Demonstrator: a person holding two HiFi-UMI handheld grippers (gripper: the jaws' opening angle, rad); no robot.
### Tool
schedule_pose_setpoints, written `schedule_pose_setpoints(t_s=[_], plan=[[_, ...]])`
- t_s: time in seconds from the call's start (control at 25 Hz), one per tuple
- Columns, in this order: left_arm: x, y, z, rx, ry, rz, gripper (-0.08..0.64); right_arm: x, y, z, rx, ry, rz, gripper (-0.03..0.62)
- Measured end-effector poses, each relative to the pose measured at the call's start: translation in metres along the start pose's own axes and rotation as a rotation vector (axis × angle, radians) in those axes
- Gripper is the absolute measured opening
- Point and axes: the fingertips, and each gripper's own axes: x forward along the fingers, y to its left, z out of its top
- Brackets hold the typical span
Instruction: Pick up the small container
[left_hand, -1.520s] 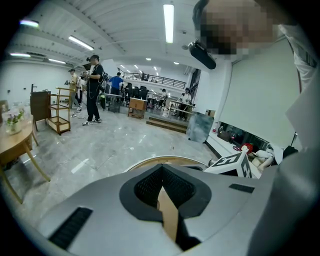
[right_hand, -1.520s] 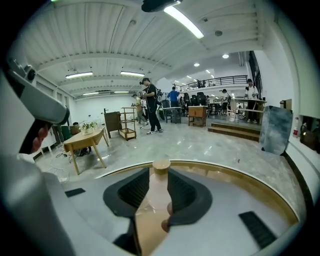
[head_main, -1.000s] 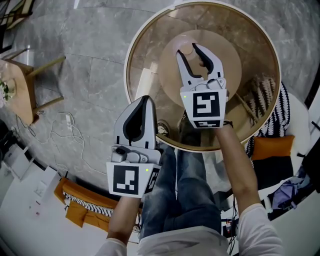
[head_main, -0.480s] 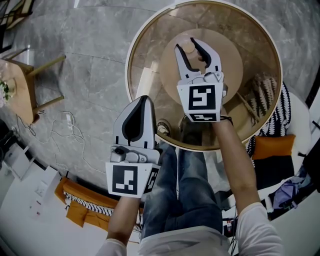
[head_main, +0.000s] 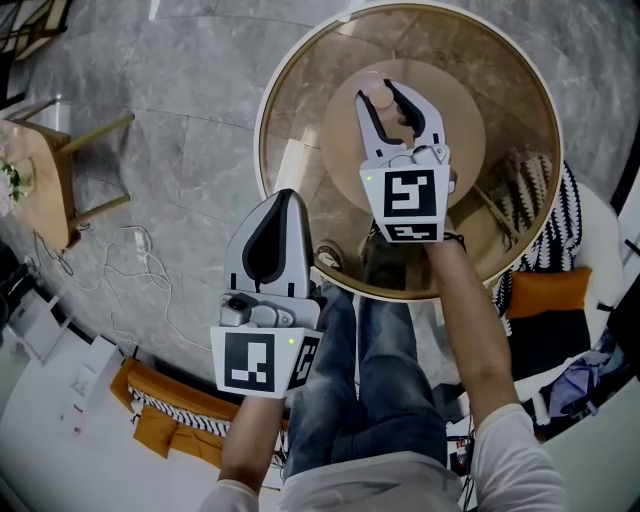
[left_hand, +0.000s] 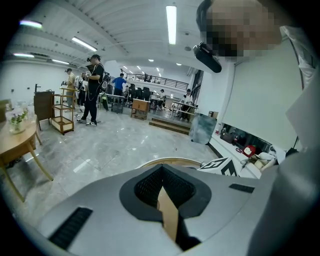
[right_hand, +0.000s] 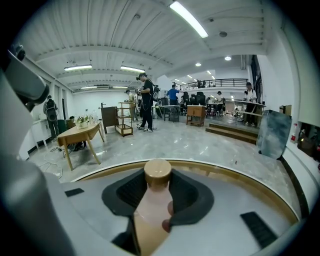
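Note:
The small container (head_main: 381, 98), a pale bottle with a round wooden cap, stands upright near the middle of the round glass table (head_main: 545, 92). My right gripper (head_main: 380, 93) reaches over the table with the bottle between its fingers. In the right gripper view the container (right_hand: 151, 212) fills the gap between the black pads (right_hand: 192, 197), cap uppermost. The jaws have just been closing on it, and I see no firm press. My left gripper (head_main: 288, 196) hangs off the table's near left edge above the person's lap, shut and empty; in the left gripper view its tips (left_hand: 162, 171) meet.
A wooden side table (head_main: 40, 170) and loose cables (head_main: 135, 262) are on the marble floor to the left. Striped fabric (head_main: 545, 205) and an orange cushion (head_main: 545, 295) lie right of the table. The person's jeans (head_main: 375, 370) are below. People (right_hand: 146, 102) stand far off.
The right gripper has edged slightly forward around the container and its jaws have narrowed a little. The left gripper has stayed where it was.

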Motion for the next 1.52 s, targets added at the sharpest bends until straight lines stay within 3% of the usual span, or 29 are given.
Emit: schedule_pose_setpoints(t_s=[0.92,1.52], plan=[[-0.022,-0.006,0.025,0.035,-0.046,-0.015,0.015,-0.050,-0.007,-0.001,0.045,0.021,-0.017,0.149],[-0.051,-0.024,0.028,0.059,-0.070,-0.066,0.015,-0.105,0.004,-0.001,0.060,0.019,-0.046,0.149]])
